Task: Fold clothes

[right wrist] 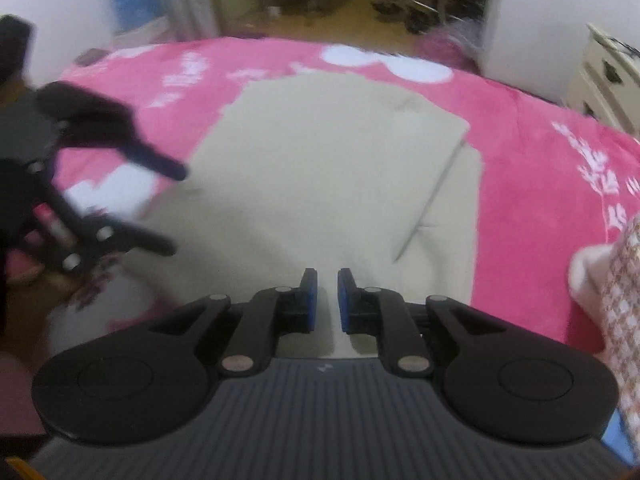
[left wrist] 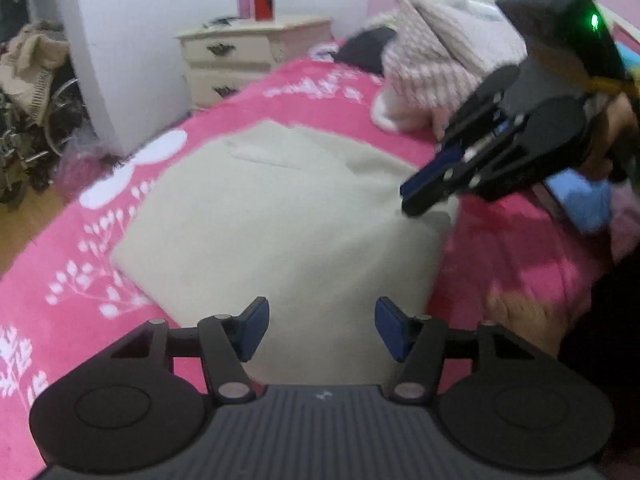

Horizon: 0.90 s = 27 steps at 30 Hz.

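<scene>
A cream garment (left wrist: 280, 208) (right wrist: 320, 160) lies flat on the pink bedspread (left wrist: 500, 264) (right wrist: 540, 152), with a folded flap along its right side in the right wrist view. My left gripper (left wrist: 320, 312) (right wrist: 172, 210) hovers over the garment's near edge, open, nothing between its blue pads. My right gripper (right wrist: 327, 276) (left wrist: 412, 200) points down at the garment's other side; its pads stand almost together with a slim empty gap. Neither gripper holds cloth.
A heap of checked pink-and-white clothes (left wrist: 424, 64) (right wrist: 624, 280) and a dark garment (left wrist: 368, 48) lie further up the bed. A cream nightstand (left wrist: 248, 52) stands beside the bed. Something blue (left wrist: 584, 204) lies near the right gripper.
</scene>
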Each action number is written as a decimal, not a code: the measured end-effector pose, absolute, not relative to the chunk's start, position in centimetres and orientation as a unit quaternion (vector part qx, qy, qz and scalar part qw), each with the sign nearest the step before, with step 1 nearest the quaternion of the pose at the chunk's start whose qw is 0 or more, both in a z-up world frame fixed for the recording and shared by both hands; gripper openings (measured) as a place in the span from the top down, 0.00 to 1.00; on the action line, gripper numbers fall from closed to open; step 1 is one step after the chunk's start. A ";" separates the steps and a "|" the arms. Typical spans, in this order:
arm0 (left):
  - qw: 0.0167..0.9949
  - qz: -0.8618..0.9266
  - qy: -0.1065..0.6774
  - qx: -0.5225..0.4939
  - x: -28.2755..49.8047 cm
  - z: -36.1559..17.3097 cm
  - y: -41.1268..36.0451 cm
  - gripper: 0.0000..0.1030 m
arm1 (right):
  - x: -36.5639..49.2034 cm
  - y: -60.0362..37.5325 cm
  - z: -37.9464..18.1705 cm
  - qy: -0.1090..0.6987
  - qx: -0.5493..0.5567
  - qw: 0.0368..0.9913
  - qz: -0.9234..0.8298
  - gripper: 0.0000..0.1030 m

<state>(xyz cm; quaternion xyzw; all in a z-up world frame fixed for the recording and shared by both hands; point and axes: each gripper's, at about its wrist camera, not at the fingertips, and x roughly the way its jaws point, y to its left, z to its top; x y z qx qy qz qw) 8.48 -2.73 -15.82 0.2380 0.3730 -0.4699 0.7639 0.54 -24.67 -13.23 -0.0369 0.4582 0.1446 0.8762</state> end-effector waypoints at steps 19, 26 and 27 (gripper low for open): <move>0.774 -0.463 0.367 0.229 7.5 -16.7 -1.6 0.37 | -1.3 -25.0 -16.6 0.480 -0.112 0.866 0.078 0.93; 0.796 -0.450 0.376 0.153 10.1 -13.6 -1.0 0.31 | -0.2 -25.1 -12.4 0.431 -0.062 0.896 0.086 0.90; 0.798 -0.445 0.379 0.147 10.6 -13.7 -1.4 0.31 | 0.3 -24.9 -12.4 0.427 -0.053 0.898 0.092 0.89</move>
